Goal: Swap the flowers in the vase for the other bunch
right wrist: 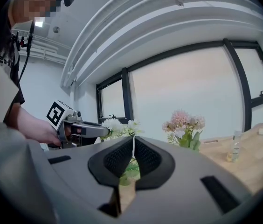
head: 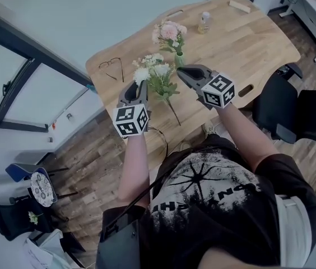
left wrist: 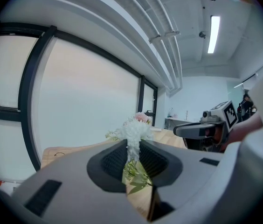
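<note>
Pink flowers (head: 169,32) stand upright in a small green vase (head: 179,59) on the wooden table (head: 253,49). Just in front of it is the white bunch (head: 157,72), its long stem running back toward the table's near edge. My left gripper (head: 140,85) reaches it from the left. In the left gripper view a white bloom (left wrist: 134,130) sits pinched between the pads of that gripper (left wrist: 132,149), with green leaves below. My right gripper (head: 179,71) is beside the vase's foot, to the right of the bunch. Its jaws (right wrist: 133,146) are shut with nothing between them.
Spectacles (head: 110,65) lie at the table's left end. A small bottle (head: 204,22) and a wooden block (head: 239,6) are at the far side. A black office chair (head: 284,108) stands to the right of the table. A window wall runs behind the table.
</note>
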{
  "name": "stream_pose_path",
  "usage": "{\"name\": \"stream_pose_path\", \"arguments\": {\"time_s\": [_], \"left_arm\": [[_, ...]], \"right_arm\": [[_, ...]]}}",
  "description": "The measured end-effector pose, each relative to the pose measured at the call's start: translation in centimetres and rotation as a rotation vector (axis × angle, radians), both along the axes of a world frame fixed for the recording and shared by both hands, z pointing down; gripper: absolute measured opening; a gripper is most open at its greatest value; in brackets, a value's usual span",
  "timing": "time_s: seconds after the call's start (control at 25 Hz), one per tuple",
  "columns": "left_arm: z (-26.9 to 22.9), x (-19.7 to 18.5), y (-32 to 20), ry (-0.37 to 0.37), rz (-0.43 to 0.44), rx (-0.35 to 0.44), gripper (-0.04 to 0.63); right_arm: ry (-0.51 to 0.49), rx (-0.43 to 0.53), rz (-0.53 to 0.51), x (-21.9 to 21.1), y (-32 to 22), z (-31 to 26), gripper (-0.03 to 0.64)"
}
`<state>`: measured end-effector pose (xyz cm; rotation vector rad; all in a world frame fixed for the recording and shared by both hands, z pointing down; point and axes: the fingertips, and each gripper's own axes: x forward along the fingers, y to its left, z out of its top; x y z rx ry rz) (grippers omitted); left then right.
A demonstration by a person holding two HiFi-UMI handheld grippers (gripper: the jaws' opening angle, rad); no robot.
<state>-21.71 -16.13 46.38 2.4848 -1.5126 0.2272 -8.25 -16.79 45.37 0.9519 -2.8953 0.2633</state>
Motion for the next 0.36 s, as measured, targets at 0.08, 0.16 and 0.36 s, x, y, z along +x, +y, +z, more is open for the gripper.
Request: {"name": "stream_pose_path", "arguments": {"time_s": [0.08,0.16,0.36], "left_arm": [[-0.11,0.06,0.02,-0.009,0.004,0.005,0.086],[-0.02,0.14,0.15,-0.012,0.008,0.006,0.086],[0.28,0.14,0.67,-0.013,0.015,-0.001,0.087]], "right_arm": [[0.003,0.006,-0.004,-0.06,0.18,-0.04,0.026],[0.004,0.009,-0.003,-0.01,0.32,-0.02,0.026],[-0.004,0.012,0.001,-0.26,0.62,-0.35,0.026]]}}
